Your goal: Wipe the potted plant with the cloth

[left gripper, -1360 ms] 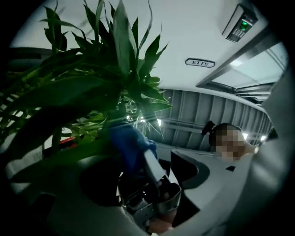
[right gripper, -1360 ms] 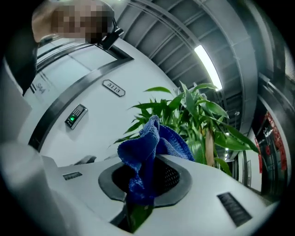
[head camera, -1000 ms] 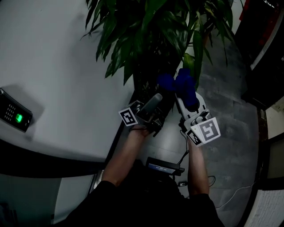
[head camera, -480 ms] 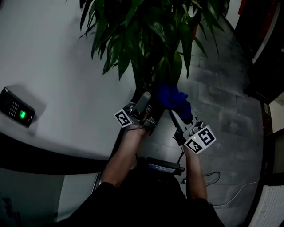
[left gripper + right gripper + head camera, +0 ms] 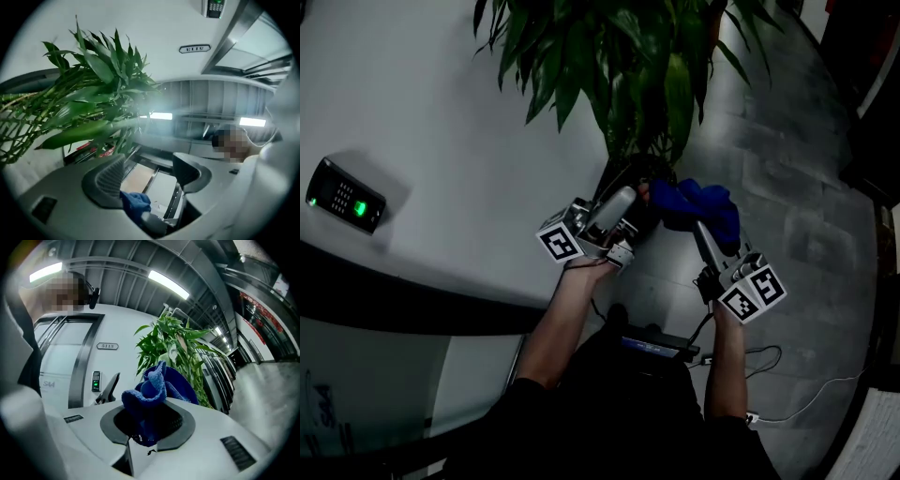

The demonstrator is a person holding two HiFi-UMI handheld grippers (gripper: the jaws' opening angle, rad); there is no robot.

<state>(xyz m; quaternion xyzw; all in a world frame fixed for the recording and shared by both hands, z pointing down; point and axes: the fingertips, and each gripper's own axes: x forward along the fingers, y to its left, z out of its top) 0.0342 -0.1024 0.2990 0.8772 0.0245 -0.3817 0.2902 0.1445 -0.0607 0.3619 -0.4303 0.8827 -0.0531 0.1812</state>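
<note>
The potted plant fills the top of the head view, its long green leaves hanging over a dark pot at the foot of the white wall. My right gripper is shut on a bunched blue cloth, held just right of the pot and below the leaves. In the right gripper view the cloth bulges out of the jaws of that gripper, with the plant behind. My left gripper is at the pot's near side, open; its view shows the gripper with nothing between its fingers and leaves at the left.
A keypad reader with a green light is mounted on the white wall at the left. Grey floor tiles spread to the right of the pot. Cables trail on the floor beside the person's legs.
My right gripper has come down with the cloth, from against the lower leaves to beside the pot. The left gripper has shifted a little and stays open.
</note>
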